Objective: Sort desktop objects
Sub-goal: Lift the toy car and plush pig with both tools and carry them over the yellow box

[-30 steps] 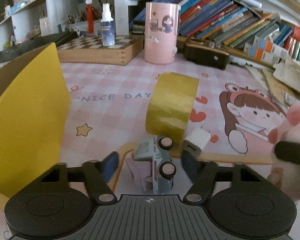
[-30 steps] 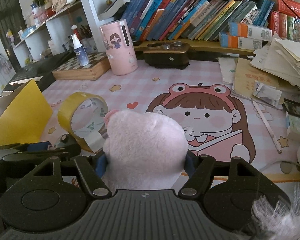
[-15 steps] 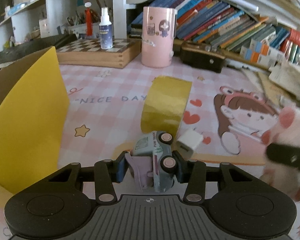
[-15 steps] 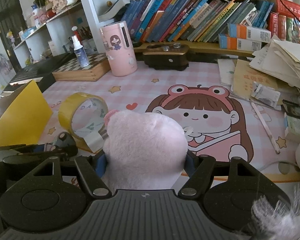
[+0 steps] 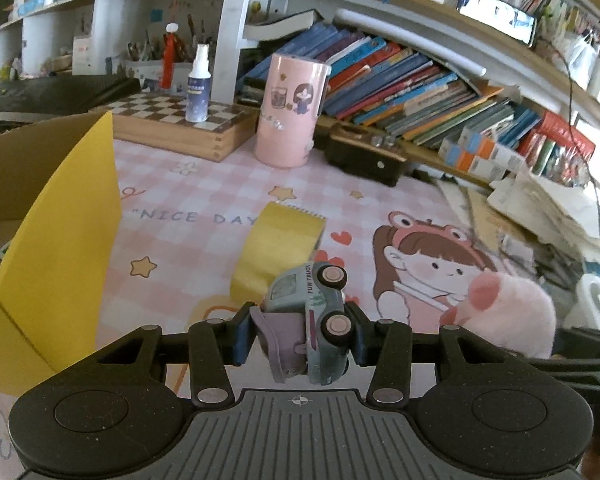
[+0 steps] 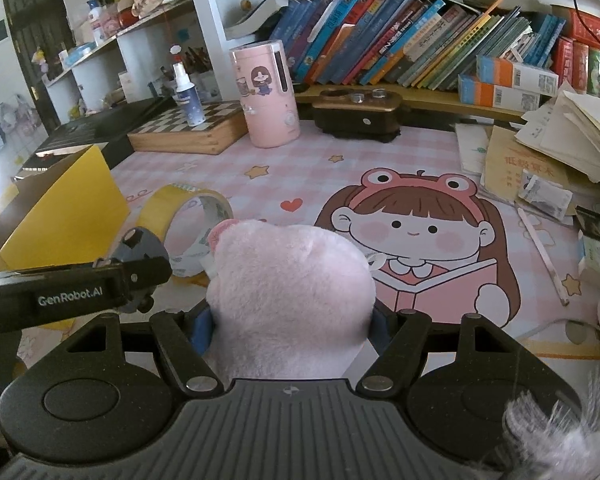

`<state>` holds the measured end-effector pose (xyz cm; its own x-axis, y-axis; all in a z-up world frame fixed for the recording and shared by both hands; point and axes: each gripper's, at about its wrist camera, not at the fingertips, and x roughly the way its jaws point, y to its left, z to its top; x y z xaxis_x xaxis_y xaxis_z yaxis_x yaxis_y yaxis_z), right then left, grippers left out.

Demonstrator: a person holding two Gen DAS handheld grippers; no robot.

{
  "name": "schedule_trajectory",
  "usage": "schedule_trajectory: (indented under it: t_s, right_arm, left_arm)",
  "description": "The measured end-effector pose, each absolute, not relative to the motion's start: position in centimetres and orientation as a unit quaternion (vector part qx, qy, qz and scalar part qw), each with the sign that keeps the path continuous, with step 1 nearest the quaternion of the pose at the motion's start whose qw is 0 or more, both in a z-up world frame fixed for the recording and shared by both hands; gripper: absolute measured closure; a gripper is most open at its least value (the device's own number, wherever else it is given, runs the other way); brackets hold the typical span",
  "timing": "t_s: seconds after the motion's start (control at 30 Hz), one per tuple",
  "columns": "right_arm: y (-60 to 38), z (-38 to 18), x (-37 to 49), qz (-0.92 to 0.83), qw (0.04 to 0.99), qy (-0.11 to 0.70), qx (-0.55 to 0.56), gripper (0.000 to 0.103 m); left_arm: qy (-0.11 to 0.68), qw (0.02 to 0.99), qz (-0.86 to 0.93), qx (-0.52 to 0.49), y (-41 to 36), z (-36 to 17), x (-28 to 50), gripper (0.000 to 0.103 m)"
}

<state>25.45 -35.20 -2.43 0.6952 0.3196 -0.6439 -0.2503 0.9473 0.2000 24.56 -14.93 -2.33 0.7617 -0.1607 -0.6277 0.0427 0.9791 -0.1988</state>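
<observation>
Left gripper [image 5: 300, 340] closed on a small grey-green toy truck [image 5: 314, 320], lettered FUN TRUCK, pinched sideways between the blue pads with its wheels facing right and a mauve part against the left pad; carried clear of the pink checked desk mat [image 5: 204, 208]. Right gripper [image 6: 290, 328] clamped around a pink plush toy [image 6: 288, 296], both pads pressed into its fur, the plush filling the gap and hiding the mat beneath. Just beyond the truck, standing on its edge near the middle of the desk, a roll of yellow tape [image 5: 278, 248]; in the right wrist view the same roll seen with its hollow core facing the camera, just left of the plush. At the left edge of the desk, an open yellow cardboard box [image 5: 56, 248], one flap raised; contents not readable. Toward the back edge, a pink cylindrical holder [image 5: 290, 110] with cartoon stickers, upright; left of it a wooden chessboard box [image 5: 180, 124] with a white spray bottle [image 5: 198, 88] standing on top; right of it a dark brown case [image 5: 364, 154]. Behind all, a row of leaning books [image 6: 412, 48] under the shelf. At the right edge, a loose heap of papers [image 6: 560, 148].
</observation>
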Motion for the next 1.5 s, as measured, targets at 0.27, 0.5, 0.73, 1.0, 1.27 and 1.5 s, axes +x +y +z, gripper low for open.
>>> schedule_trajectory:
  t_s: [0.27, 0.5, 0.73, 1.0, 1.27, 1.5]
  right_arm:
    - [-34.5, -2.0, 24.1, 0.156, 0.919, 0.36, 0.045, 0.033]
    - [-32.9, -1.5, 22.6, 0.165, 0.919, 0.357, 0.033, 0.033]
    - [-31.1, -1.2, 20.8, 0.162, 0.918, 0.36, 0.027, 0.033]
    - [-28.2, -0.8, 18.0, 0.155, 0.917, 0.368, 0.019, 0.033]
    - [-24.7, -0.5, 14.7, 0.157, 0.913, 0.377, 0.012, 0.033]
    - [-21.1, -0.4, 11.8, 0.172, 0.908, 0.383, 0.006, 0.033]
  left_arm:
    - [0.326, 0.938, -0.055, -0.101, -14.0, -1.6, 22.8, 0.057]
    - [0.32, 0.94, -0.058, -0.106, -12.6, -1.3, 21.0, 0.057]
    - [0.319, 0.939, -0.065, -0.11, -10.9, -1.3, 19.0, 0.057]
    - [0.316, 0.938, -0.075, -0.121, -8.0, -1.3, 16.1, 0.057]
    - [0.32, 0.936, -0.074, -0.129, -4.4, -1.5, 12.5, 0.057]
    - [0.322, 0.935, -0.061, -0.137, -1.2, -1.7, 9.6, 0.057]
